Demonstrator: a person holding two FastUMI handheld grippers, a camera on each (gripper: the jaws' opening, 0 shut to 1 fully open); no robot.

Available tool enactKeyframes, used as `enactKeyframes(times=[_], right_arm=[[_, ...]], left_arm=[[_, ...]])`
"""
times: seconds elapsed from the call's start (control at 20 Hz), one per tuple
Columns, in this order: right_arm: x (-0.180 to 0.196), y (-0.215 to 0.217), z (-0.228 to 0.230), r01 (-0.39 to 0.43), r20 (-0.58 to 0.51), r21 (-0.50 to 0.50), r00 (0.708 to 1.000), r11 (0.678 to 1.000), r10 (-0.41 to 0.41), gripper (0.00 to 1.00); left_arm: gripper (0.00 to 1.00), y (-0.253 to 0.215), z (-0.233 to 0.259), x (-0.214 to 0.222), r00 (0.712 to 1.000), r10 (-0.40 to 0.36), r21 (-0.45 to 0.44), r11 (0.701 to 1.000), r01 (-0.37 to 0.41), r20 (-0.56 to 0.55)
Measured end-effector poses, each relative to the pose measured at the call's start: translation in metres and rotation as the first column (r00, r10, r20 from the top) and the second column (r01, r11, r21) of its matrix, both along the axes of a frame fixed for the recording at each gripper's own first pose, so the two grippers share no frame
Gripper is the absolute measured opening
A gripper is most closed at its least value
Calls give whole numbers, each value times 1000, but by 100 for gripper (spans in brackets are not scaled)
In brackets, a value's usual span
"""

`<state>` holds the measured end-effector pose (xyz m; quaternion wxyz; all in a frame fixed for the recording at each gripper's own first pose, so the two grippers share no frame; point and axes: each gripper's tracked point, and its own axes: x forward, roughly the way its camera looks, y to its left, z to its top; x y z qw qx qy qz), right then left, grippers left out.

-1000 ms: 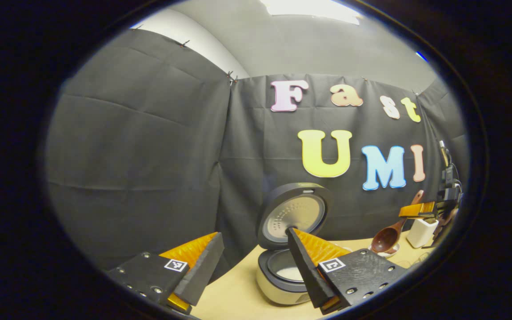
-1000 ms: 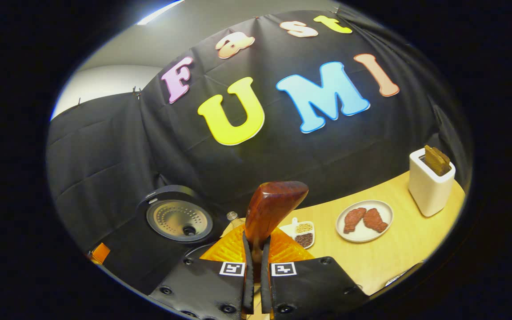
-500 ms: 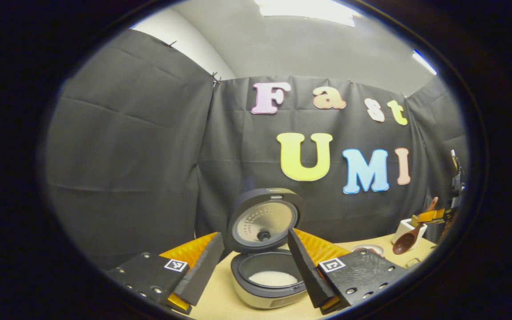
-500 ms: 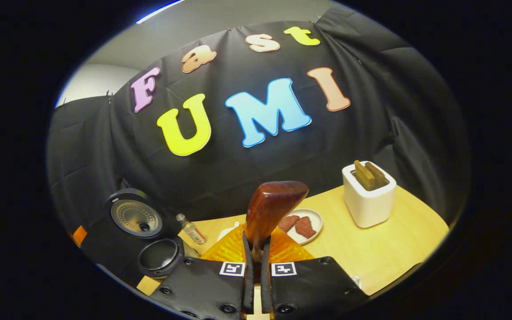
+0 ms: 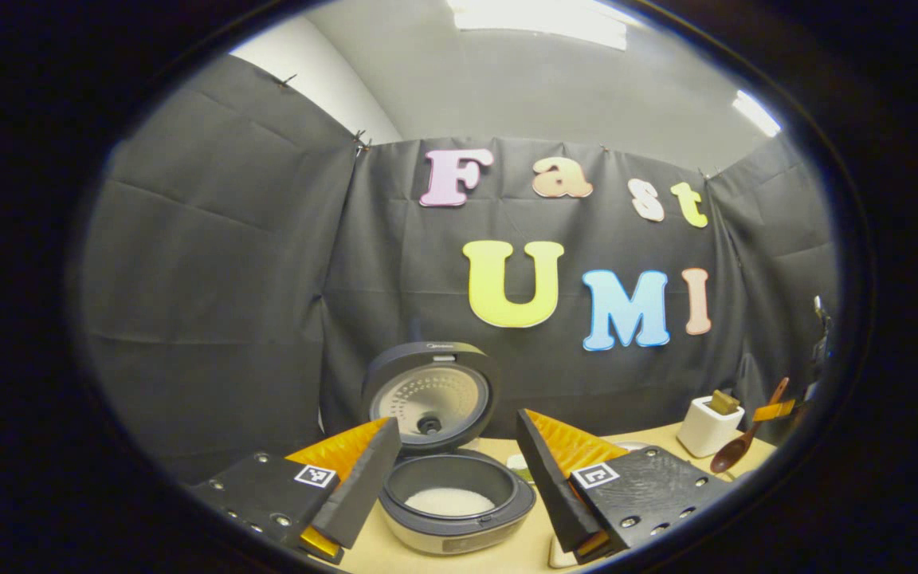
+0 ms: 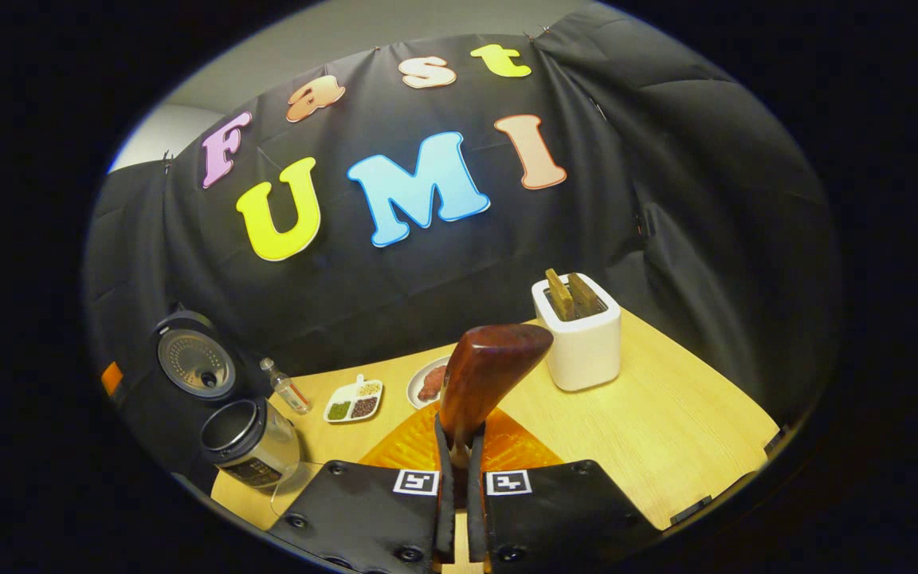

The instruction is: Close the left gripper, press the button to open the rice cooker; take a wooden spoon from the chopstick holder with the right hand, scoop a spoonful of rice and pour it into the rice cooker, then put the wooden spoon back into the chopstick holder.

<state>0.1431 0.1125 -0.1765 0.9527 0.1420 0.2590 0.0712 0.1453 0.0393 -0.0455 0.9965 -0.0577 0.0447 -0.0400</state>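
Peering along my right gripper (image 6: 459,470), I could not see the bowl of the wooden spoon (image 6: 484,375); only its glossy reddish-brown handle rose from between the fingers clamped on it. From my left gripper (image 5: 459,470), fingers wide apart, that spoon hung small at the far right, bowl down. The rice cooker (image 5: 447,498) stood on the table (image 6: 666,430), lid raised, white rice inside. A white toaster (image 6: 580,335) held two slices.

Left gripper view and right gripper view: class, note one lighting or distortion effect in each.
Left gripper view: the bright ceiling light panel is blown out to white. Right gripper view: fisheye bends the pale wooden table edge into a curve, and the near brown wooden spoon handle looks oversized.
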Motion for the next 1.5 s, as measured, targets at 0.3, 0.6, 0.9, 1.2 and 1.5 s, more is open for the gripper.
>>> enactKeyframes(times=[0.3,0.6,0.9,1.2,1.5], right_arm=[[-18,-15,-51,5,-69,-53,998,999,-9,10],[-27,-11,-86,-13,-136,-32,991,999,9,13],[-27,-21,-56,-28,-60,-66,998,997,24,60],[-29,-66,-1,35,74,-207,997,978,-20,98],[-31,-89,50,113,184,-300,981,947,-59,98]], left_arm=[[87,3,7,-18,1000,7,42,999,-7,1],[87,13,13,-31,999,34,61,998,-34,2],[87,8,18,-25,999,33,54,998,-33,11],[91,-2,33,12,1000,18,63,998,-19,25],[87,11,63,92,998,42,47,998,-45,48]])
